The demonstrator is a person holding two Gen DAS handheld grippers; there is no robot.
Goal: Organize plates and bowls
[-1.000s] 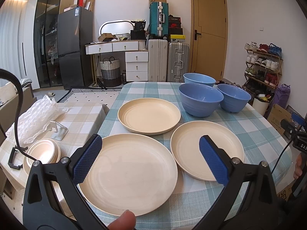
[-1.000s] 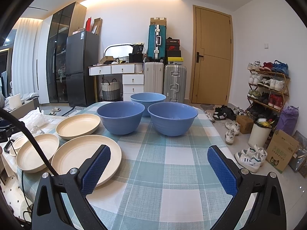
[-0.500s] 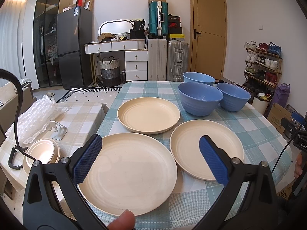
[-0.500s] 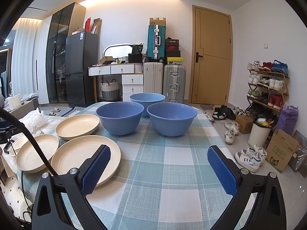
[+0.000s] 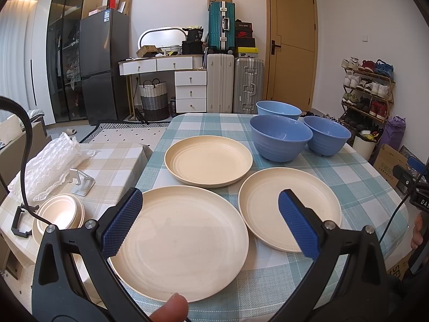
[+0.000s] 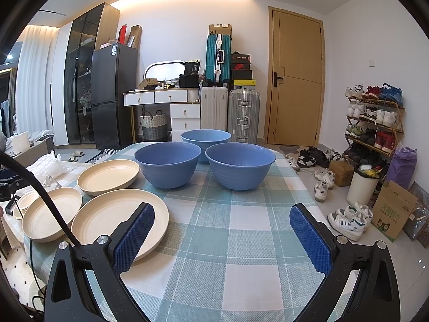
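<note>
Three cream plates lie on the checked table: a near one (image 5: pixel 179 244), a right one (image 5: pixel 288 208) and a far one (image 5: pixel 207 161). Three blue bowls stand behind them: a middle one (image 5: pixel 280 139), a right one (image 5: pixel 327 138) and a back one (image 5: pixel 277 110). My left gripper (image 5: pixel 210 222) is open and empty above the near plate. In the right wrist view the bowls (image 6: pixel 167 163) (image 6: pixel 240 165) (image 6: pixel 206 143) and plates (image 6: pixel 119 218) (image 6: pixel 108 175) (image 6: pixel 49 216) show. My right gripper (image 6: pixel 222 237) is open and empty over the tablecloth.
A lower side table (image 5: pixel 118 158) at the left holds bubble wrap (image 5: pixel 51 163), a metal stand (image 5: pixel 80 182) and stacked small cream bowls (image 5: pixel 60 214). Suitcases, drawers and a fridge stand at the back. A shoe rack (image 6: pixel 375 123) and boxes are at the right.
Both grippers have barely shifted; the plates and bowls stay in place.
</note>
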